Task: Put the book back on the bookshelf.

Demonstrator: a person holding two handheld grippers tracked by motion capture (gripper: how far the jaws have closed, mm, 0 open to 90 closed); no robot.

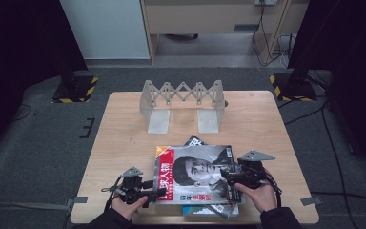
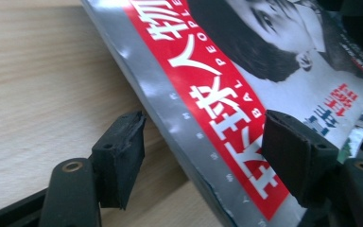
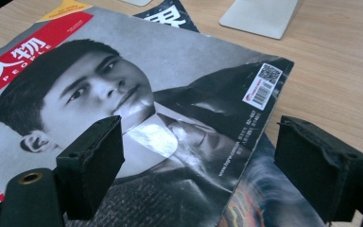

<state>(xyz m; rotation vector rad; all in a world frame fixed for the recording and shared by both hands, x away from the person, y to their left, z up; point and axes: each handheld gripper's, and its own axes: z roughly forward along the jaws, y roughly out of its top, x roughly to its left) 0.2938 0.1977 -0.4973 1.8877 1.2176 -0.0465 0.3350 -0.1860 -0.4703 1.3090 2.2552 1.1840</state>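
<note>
My left claw [image 2: 201, 158] apart, straddling magazine [image 1: 195, 174] spine edge; right claw [image 3: 217, 168] apart over right edge. Magazine tops stack, near bench [image 1: 124, 129] edge. Risk: I pinch cover only, pages sag, tear; lower magazines [image 3: 260, 198] drag off.

A magazine [image 1: 195, 174] lies face up at the near edge of the table [image 1: 124, 124], on top of a few other magazines [image 1: 209, 210] whose corners stick out beneath it. Its cover shows a black-and-white portrait, a red band with white Chinese characters along the spine side, and a small barcode label near one corner. Its glossy, slightly creased spine edge is lifted off the wood.
</note>
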